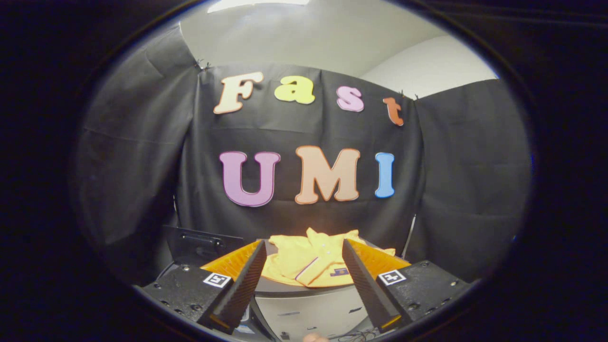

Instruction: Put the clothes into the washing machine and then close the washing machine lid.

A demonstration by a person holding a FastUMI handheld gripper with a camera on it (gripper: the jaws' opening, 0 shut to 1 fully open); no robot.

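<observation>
Gripper view looks forward along the two fingers of the gripper, whose jaws stand wide apart and hold nothing. Between and just beyond the fingertips, in the lower middle of the frame, lies the yellow shirt, spread on a pale rounded top that I take for the washing machine. A dark lid seems to stand raised at lower left. The step in hand looks like the approach to pick up the clothes. Next, the jaws need to drop onto the cloth and pinch a fold. The gripper is held level, aimed squarely at the shirt.
</observation>
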